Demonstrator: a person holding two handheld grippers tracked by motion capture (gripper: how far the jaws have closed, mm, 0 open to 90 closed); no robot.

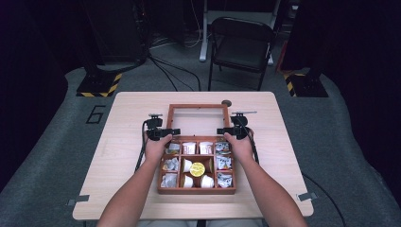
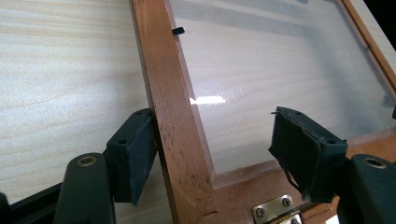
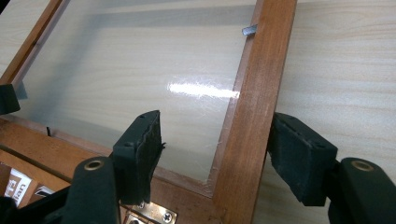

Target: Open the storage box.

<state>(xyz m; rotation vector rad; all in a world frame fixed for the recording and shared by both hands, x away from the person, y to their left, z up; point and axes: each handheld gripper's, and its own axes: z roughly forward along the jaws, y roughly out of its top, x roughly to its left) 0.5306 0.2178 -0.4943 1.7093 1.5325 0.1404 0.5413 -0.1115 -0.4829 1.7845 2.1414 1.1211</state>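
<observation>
Lid (image 1: pixel 197 108): glass-paned, wood-framed, hinged to the box; lying flat open on the tabletop (image 1: pixel 123 123) beyond the compartments, probably so the contents stay reachable.
Box (image 1: pixel 196 189): wooden, divided into compartments, in the middle of the tabletop just in front of the person; holds small wrapped packets and white cups, one with a yellow top (image 1: pixel 197 169).
Left gripper (image 2: pixel 212 149): jaws spread astride the lid's left side rail (image 2: pixel 168 93) near the hinge end; outer pad touching or nearly touching the wood, inner pad well clear over the pane, so no pinch.
Right gripper (image 3: pixel 215 154): jaws spread astride the right side rail (image 3: pixel 257 93); both pads apart from the wood, no grip.
Reason for hold: one gripper at each side rail, mirrored, judged to be placed for moving the lid evenly on its hinges.
Hinges: brass plates with screws at the lower edge of both gripper views (image 2: pixel 275 210) (image 3: pixel 149 215).
Pane: clear, with a bright glare streak; tabletop grain showing through.
Writing: large "6" marked on the grey floor (image 1: pixel 96 114) left of the tabletop; dark print on packets in the box, too small to read.
</observation>
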